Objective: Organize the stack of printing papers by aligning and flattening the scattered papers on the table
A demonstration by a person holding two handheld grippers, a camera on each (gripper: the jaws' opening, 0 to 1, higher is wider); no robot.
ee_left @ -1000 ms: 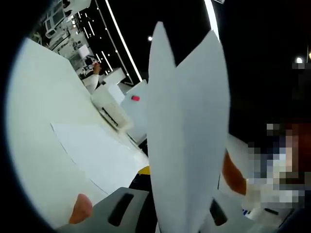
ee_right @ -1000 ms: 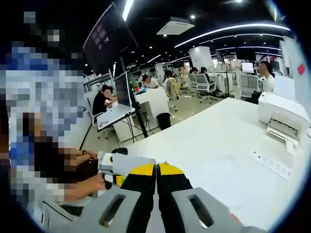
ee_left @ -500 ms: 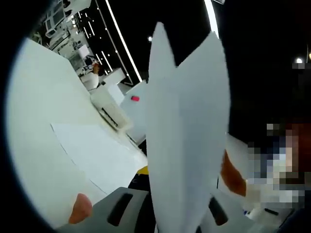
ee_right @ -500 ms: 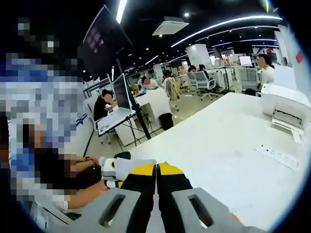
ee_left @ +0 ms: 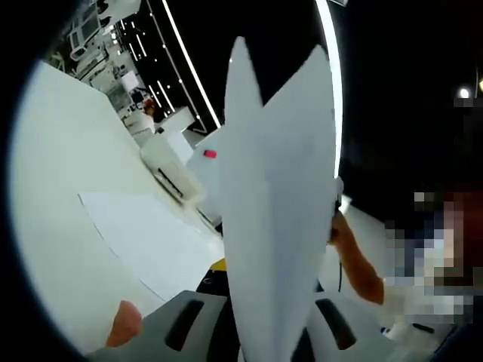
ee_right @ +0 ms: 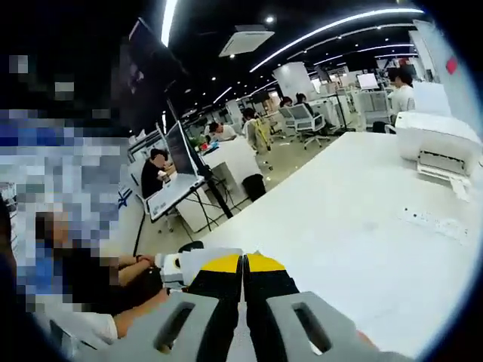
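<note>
The left gripper (ee_left: 260, 343) pinches a bundle of printing papers (ee_left: 275, 219) by its lower edge, the sheets standing edge-on and fanned apart at the top, their long axis running straight up away from the jaws. To the left of this bundle a single loose sheet (ee_left: 147, 237) lies flat on the white surface (ee_left: 53, 158), with a white printer (ee_left: 172, 172) beyond it. The right gripper (ee_right: 243, 283) shows its yellow-tipped jaws pressed together, seemingly holding nothing, though a thin sheet between them cannot be excluded.
</note>
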